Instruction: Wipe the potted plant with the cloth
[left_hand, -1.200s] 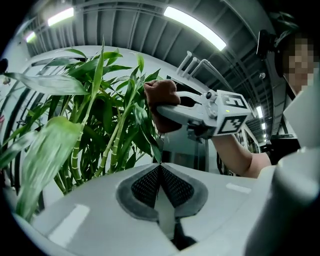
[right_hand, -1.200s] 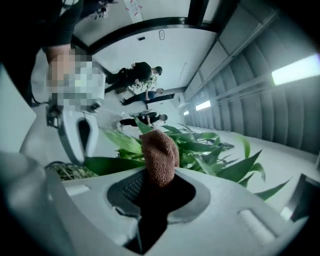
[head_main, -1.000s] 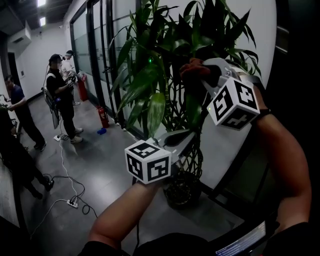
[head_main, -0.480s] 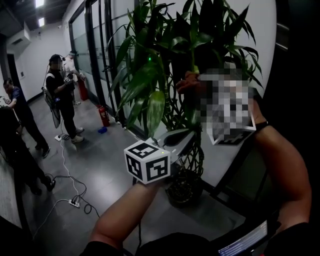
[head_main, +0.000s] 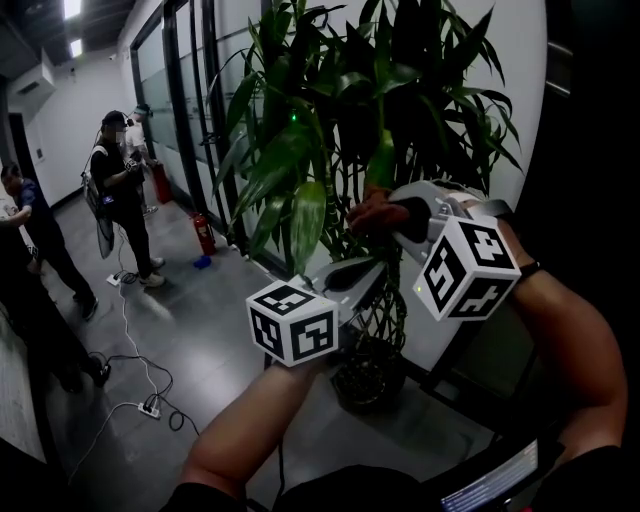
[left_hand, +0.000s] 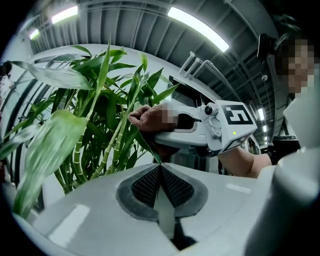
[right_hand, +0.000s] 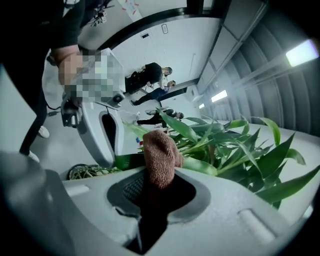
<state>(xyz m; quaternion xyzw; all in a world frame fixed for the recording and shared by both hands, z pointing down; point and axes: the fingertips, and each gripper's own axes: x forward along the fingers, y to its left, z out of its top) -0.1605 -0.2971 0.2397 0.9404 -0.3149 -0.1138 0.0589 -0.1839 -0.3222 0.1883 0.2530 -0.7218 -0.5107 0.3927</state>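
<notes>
Left tool (left_hand: 159, 169): pressed together on the tip of a long dark green leaf (left_hand: 148, 148), lower centre of head view.
Right tool (right_hand: 160, 176): pinching brown knitted cloth (right_hand: 160, 152), right of centre.
Cloth: lying against that leaf.
Tall green potted plant (head_main: 330, 120): centre frame, dark woven pot (head_main: 366, 378) on grey floor (head_main: 200, 340).

Dim hall; strip lights (left_hand: 197, 28) on the ceiling glare above the jaws. Both gripper views bend at the edges, corners black. A leaf (left_hand: 45, 150) left of the jaws blurs pale.
</notes>
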